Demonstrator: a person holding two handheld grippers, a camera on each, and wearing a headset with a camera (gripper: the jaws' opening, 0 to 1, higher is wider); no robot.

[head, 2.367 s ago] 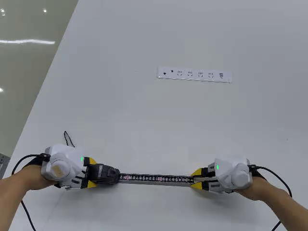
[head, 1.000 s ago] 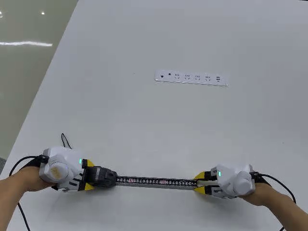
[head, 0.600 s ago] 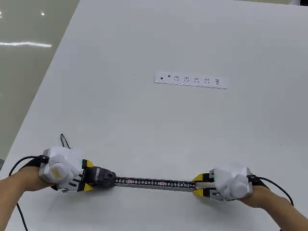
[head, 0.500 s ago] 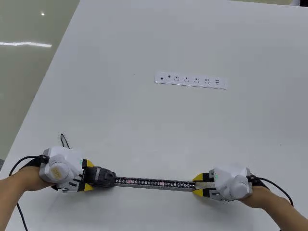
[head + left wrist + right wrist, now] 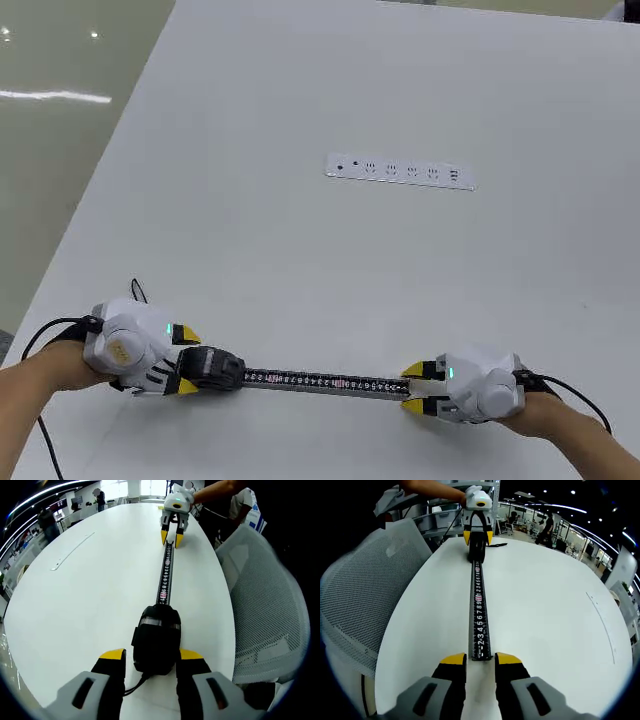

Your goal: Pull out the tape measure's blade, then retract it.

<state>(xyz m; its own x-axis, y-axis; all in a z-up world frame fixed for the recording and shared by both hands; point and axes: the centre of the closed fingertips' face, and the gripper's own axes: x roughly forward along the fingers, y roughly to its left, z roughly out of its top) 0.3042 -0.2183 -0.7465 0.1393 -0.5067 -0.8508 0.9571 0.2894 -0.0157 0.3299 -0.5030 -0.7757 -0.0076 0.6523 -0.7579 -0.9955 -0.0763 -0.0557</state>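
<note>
Near the front edge of the white table (image 5: 300, 250), the left gripper (image 5: 151, 655) has its jaws spread about the width of the black tape measure (image 5: 156, 635) and clamped on the sides of its case. The blade (image 5: 479, 610) runs out flat and straight along the tabletop to the right gripper (image 5: 480, 659), whose jaws are drawn in narrow on either side of the blade's tip and appear to pinch it. A power strip (image 5: 400, 171) lies well apart, farther back on the table.
</note>
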